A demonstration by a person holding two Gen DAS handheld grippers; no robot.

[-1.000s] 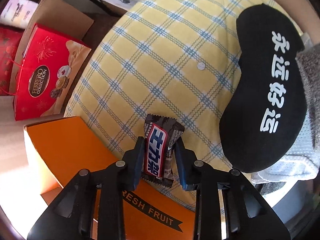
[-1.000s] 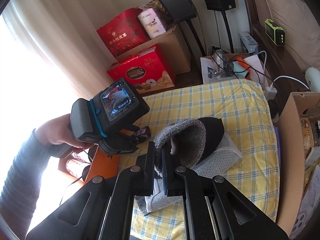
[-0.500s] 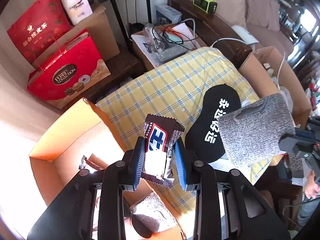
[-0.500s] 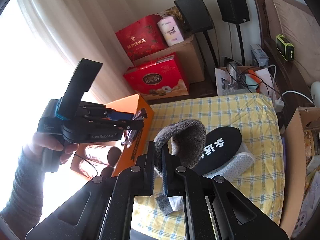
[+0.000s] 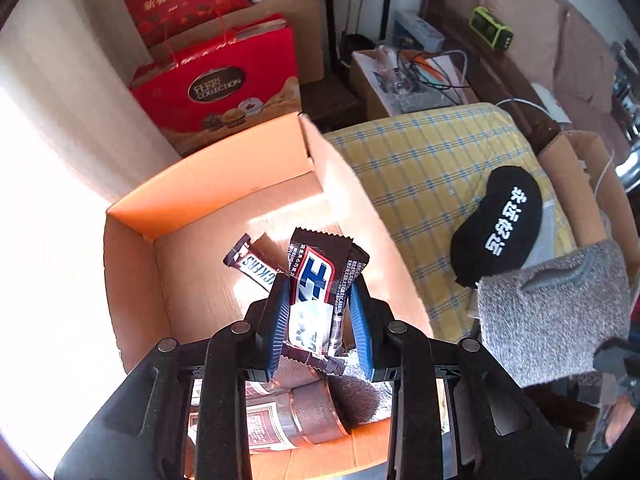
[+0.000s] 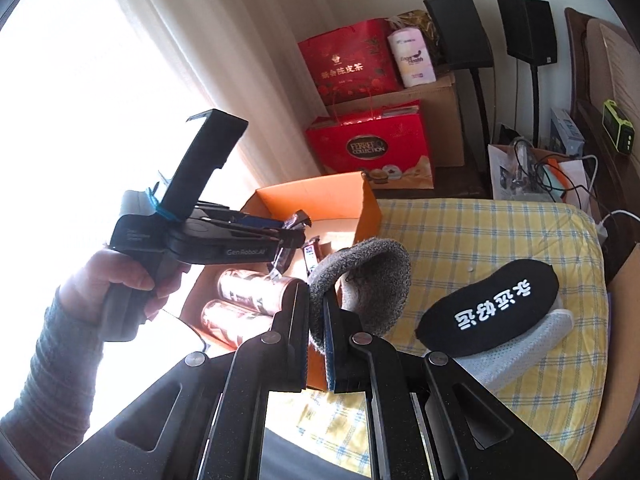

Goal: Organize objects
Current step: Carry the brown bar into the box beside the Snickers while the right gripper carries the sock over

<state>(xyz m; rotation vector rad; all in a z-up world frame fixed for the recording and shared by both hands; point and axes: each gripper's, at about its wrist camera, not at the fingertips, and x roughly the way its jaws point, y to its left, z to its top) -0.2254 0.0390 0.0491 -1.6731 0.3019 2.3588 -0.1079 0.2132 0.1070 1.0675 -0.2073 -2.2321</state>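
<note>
Here, in the left wrist view, the left gripper (image 5: 320, 320) is clamping a brown wrapped chocolate bar with a red, white and blue logo (image 5: 320, 280) between its blue pads, holding it upright above the open orange cardboard box (image 5: 132, 248). Inside the box a second brown Snickers bar (image 5: 252, 268) is lying on the floor, with copper-coloured cans (image 5: 296, 412) under the fingers. To the right, a black padded eye mask with white characters (image 5: 500, 228) is resting on the yellow checked cushion (image 5: 420, 160).

In the right wrist view, the right gripper (image 6: 316, 340) is pinching a grey fuzzy knitted sock (image 6: 368, 276) tightly at its edge (the jaws are closed on the fabric), raised beside the box. A person's hand (image 6: 112, 284) is holding the left gripper's handle over the box opening. The mask is lying on a white mesh cloth (image 6: 540, 336).
</note>
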